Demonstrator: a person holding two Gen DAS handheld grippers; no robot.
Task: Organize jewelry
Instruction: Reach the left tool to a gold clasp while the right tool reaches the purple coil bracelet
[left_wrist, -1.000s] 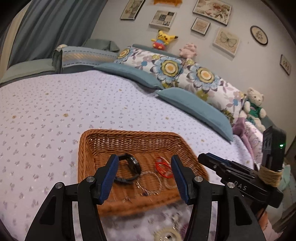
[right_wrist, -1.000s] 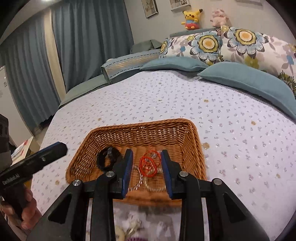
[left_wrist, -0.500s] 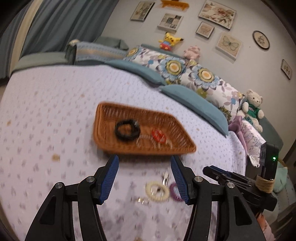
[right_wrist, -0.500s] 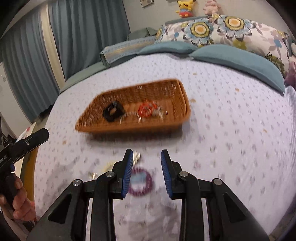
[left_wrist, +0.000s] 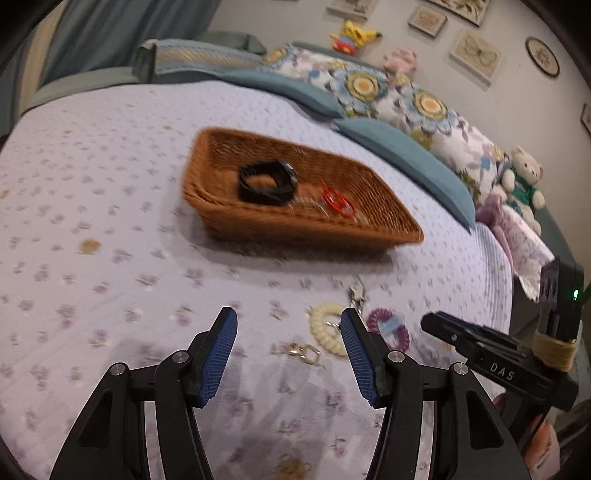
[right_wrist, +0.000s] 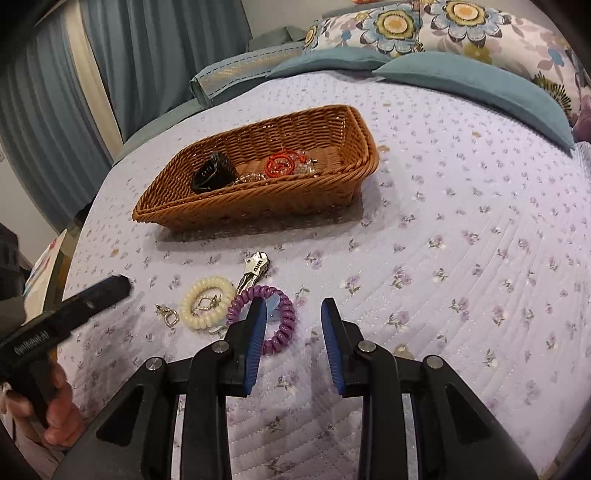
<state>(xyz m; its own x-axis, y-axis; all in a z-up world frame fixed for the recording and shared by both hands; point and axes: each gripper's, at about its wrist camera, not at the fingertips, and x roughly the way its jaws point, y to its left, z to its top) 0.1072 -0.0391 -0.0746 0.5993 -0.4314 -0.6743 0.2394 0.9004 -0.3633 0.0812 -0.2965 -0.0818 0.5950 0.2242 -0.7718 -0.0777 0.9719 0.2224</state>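
- Left tongs (left_wrist: 289, 325): black plastic arms with ribbed blue pads, standing apart and empty above the bedspread, with a small metal clasp (left_wrist: 304, 352) lying between them on the cloth.
- Right tongs (right_wrist: 293, 321): same build, a narrower gap, nothing gripped; the left pad overlaps the purple coil bracelet (right_wrist: 279, 325) in view, and I cannot tell whether it touches.
- Purple coil bracelet: springy plastic spiral forming a ring, flat on the bed near the tongs, holding a pale blue piece inside it.
- Cream coil bracelet (right_wrist: 207, 302): similar spiral ring, just left of the purple one, with a small metal link inside.
- Silver clip (right_wrist: 255, 267): flat, shiny metal, just beyond the two coils.
- Wicker basket (right_wrist: 343, 177): brown woven rectangle with sloping walls, farther off on the bed; it holds a black band (right_wrist: 214, 173), a red wire loop (right_wrist: 279, 164) and clear beads.
- Bedspread (right_wrist: 461, 258): lilac quilted cloth with a small floral print.
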